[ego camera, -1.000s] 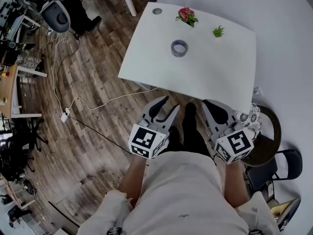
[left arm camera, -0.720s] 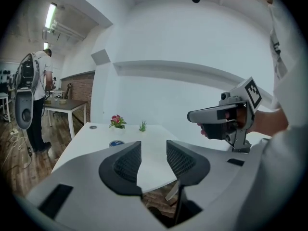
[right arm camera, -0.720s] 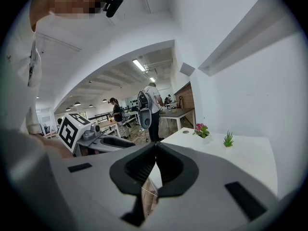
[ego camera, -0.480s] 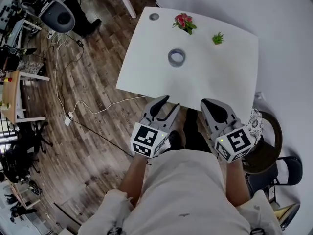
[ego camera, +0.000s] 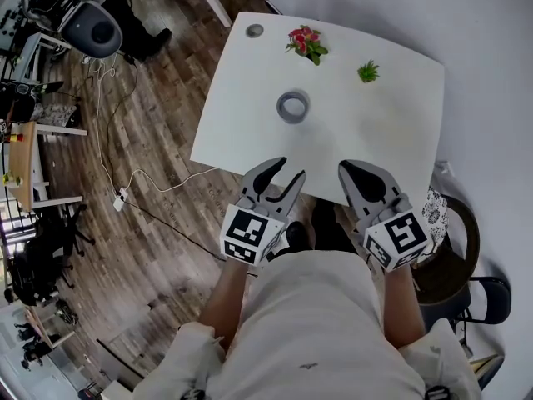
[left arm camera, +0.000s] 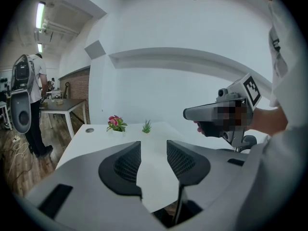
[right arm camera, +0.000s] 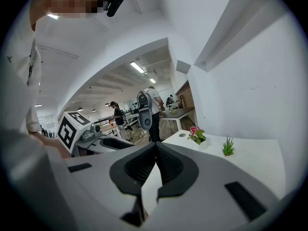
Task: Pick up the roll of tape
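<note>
The grey roll of tape (ego camera: 292, 106) lies flat near the middle of the white table (ego camera: 391, 132) in the head view. Neither gripper view shows it. My left gripper (ego camera: 289, 168) hovers over the table's near edge, well short of the tape, open and empty; its view shows a clear gap between the jaws (left arm camera: 154, 146). My right gripper (ego camera: 346, 167) is level with it to the right, also at the near edge. Its jaws meet at the tips (right arm camera: 155, 145) with nothing between them.
A pink flower pot (ego camera: 306, 42), a small green plant (ego camera: 367, 72) and a small round disc (ego camera: 255, 31) stand along the table's far side. A chair (ego camera: 456, 242) is at my right. Cables (ego camera: 125, 186) lie on the wood floor at left. A person (left arm camera: 30, 105) stands beyond.
The table and tape sit nearer in the head view. Both grippers have come forward from above my lap to the table's near edge. Their jaws have not changed.
</note>
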`<action>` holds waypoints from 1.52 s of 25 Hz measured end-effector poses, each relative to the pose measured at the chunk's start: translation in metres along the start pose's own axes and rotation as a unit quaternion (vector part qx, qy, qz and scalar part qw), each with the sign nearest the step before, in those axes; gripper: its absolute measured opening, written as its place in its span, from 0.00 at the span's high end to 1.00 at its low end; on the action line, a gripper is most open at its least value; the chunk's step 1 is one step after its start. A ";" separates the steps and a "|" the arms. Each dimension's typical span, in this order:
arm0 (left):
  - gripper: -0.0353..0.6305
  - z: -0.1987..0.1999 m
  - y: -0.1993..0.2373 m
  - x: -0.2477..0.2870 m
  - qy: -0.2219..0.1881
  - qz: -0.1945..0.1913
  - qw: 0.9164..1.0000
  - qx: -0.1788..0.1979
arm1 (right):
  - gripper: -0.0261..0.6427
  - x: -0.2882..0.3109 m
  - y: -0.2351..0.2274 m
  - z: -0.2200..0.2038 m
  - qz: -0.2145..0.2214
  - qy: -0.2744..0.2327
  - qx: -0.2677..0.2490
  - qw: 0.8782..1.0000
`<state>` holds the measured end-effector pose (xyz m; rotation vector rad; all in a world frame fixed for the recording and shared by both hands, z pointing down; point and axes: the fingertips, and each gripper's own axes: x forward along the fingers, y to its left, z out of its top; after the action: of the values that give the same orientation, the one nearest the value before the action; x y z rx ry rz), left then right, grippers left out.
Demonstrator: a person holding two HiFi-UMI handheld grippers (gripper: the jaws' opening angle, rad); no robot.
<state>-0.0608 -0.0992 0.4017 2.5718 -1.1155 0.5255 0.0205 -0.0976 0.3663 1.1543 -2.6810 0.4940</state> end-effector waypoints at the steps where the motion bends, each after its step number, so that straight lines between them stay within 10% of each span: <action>1: 0.68 0.001 0.001 0.005 0.003 0.002 1.000 -0.001 | 0.95 0.002 -0.006 0.002 0.002 0.001 0.001 1.000; 18: 0.68 -0.022 0.031 0.088 0.075 0.028 0.996 -0.049 | 0.95 0.042 -0.063 -0.001 0.073 0.029 0.012 0.997; 38: 0.68 -0.057 0.067 0.143 0.155 0.054 0.986 -0.020 | 0.95 0.043 -0.082 -0.009 0.099 0.031 0.016 0.995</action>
<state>-0.0319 -0.2118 0.5227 2.3021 -1.1435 0.8832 0.0520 -0.1758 0.4060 0.8700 -2.7569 0.5946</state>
